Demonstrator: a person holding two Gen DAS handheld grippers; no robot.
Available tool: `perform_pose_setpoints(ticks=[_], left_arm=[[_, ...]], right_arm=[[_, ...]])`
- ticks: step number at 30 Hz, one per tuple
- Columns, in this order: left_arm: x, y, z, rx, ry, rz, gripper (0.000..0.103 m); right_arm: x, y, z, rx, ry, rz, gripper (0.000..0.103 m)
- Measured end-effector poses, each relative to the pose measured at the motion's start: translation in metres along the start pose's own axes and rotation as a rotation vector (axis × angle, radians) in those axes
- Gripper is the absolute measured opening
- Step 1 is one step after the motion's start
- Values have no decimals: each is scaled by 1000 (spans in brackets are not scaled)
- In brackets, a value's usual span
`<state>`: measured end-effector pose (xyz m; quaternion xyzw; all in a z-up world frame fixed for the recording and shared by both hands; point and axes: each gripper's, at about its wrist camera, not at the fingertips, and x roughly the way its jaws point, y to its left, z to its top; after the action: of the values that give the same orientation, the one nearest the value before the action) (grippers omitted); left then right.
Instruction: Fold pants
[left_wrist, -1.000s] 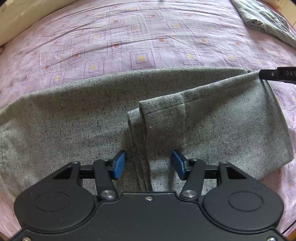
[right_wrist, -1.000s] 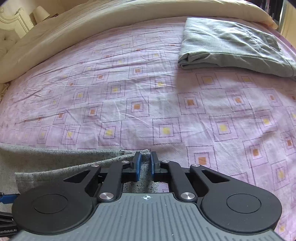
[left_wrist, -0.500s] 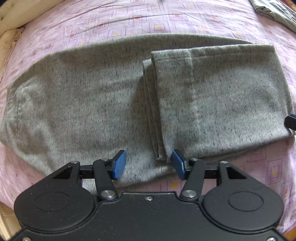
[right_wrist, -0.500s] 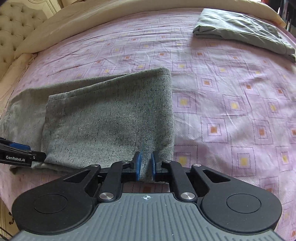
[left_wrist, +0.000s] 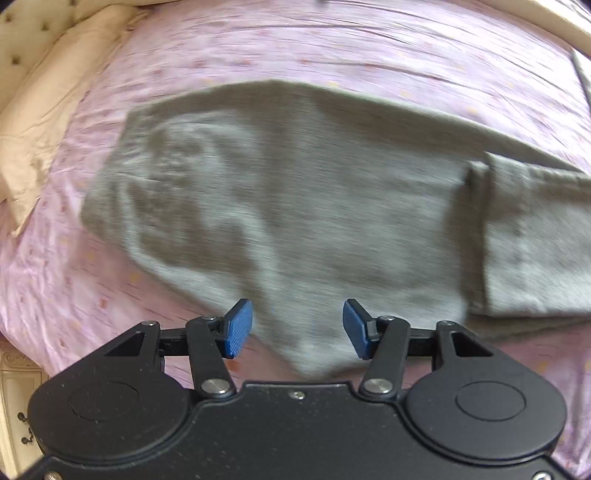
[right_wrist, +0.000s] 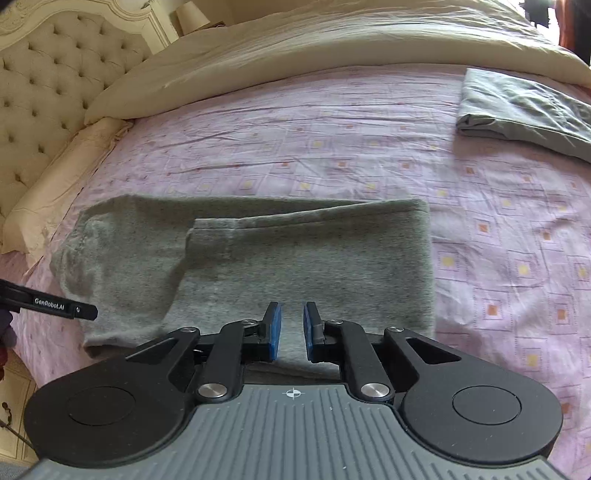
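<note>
Pink patterned bedsheet (right_wrist: 498, 229) covers the bed you are working over, with the grey pants (right_wrist: 295, 258) lying flat on it, the leg end folded back over the middle. Your left gripper (left_wrist: 297, 328) points steeply down above the near edge of the pants, its blue pads (left_wrist: 236, 328) standing about half open with nothing between them and no cloth touched; that view is smeared with blur. Your right gripper (right_wrist: 291, 330) tilts down over the near edge of the folded part, its pads (right_wrist: 274, 330) parted by only a narrow gap, and they grip nothing. One black finger of your left gripper shows at the left edge of the right wrist view. Farther off, a folded grey garment (right_wrist: 524, 110) rests on the sheet at the right, well apart from the pants. Beyond lie a cream duvet (right_wrist: 295, 48) and a tufted headboard (right_wrist: 44, 92).
</note>
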<state>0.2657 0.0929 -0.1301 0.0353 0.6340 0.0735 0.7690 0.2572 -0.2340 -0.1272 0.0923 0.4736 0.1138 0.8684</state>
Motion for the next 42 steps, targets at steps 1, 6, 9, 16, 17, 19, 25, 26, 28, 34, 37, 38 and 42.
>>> perform_pose_setpoints(ticks=[1, 6, 9, 16, 17, 19, 25, 26, 28, 34, 37, 38, 42], left_arm=[[3, 14, 5, -16, -1, 2, 60], [24, 83, 33, -69, 2, -16, 60], [37, 116, 48, -67, -13, -28, 60], [76, 174, 67, -66, 35, -95, 61], [80, 178, 66, -68, 47, -112, 61], [83, 182, 60, -58, 48, -152, 63], [94, 181, 43, -26, 73, -244, 68], [97, 181, 42, -33, 73, -248, 72], [102, 183, 42, -60, 72, -253, 76], [107, 191, 39, -118, 60, -286, 79], [105, 200, 29, -174, 40, -300, 79], [105, 203, 26, -200, 36, -307, 79], [107, 226, 16, -353, 31, -360, 79]], right_arm=[[3, 10, -1, 3, 7, 6, 13], [31, 67, -3, 11, 46, 15, 13], [50, 100, 1, 35, 55, 1, 13], [97, 145, 29, 66, 18, -71, 13], [105, 149, 36, 63, 13, -84, 13], [121, 156, 51, 45, 0, -120, 13], [167, 158, 86, 40, 27, -195, 13], [174, 158, 88, 40, 40, -210, 13], [185, 159, 84, 50, 84, -227, 13], [171, 182, 38, 44, 169, -194, 13], [154, 196, 9, 48, 212, -177, 13], [149, 199, -2, 52, 227, -172, 13], [132, 215, -32, 40, 249, -160, 13]])
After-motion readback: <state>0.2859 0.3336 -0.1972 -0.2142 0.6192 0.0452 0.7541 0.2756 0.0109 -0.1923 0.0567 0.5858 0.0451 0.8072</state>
